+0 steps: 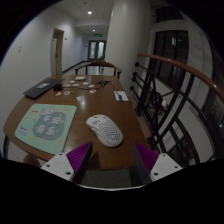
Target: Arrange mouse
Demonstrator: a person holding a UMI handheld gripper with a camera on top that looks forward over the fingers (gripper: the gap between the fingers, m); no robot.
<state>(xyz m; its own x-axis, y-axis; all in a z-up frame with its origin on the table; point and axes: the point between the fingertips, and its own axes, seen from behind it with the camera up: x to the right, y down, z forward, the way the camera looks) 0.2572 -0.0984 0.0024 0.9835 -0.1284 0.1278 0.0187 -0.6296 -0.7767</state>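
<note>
**White mouse on the wooden table, just ahead of spread fingers**

No container shows plainly on the table; the nearest thing to one is a flat pale-green sheet [44,124] with round printed patches, lying on the wood to the left of the mouse and holding nothing that can be made out.

The mouse [103,129] — white, with a perforated shell — rests on the table near its front edge, just ahead of the gripper [113,160] and slightly left of the midline between the fingers. The gripper's fingers are spread wide, their purple pads [73,157] apart and touching nothing; the mouse sits on its own, beyond the tips.

The table [90,102] is a long brown wooden surface running away from the gripper. Farther along lie a dark flat object [40,90] at the left edge and several small papers or cards [88,86], too small to identify. A railing [165,95] with dark bars and a wooden handrail runs along the right. Beyond the table — a pale wall, a doorway [96,48] and a ceiling light [89,13].
</note>
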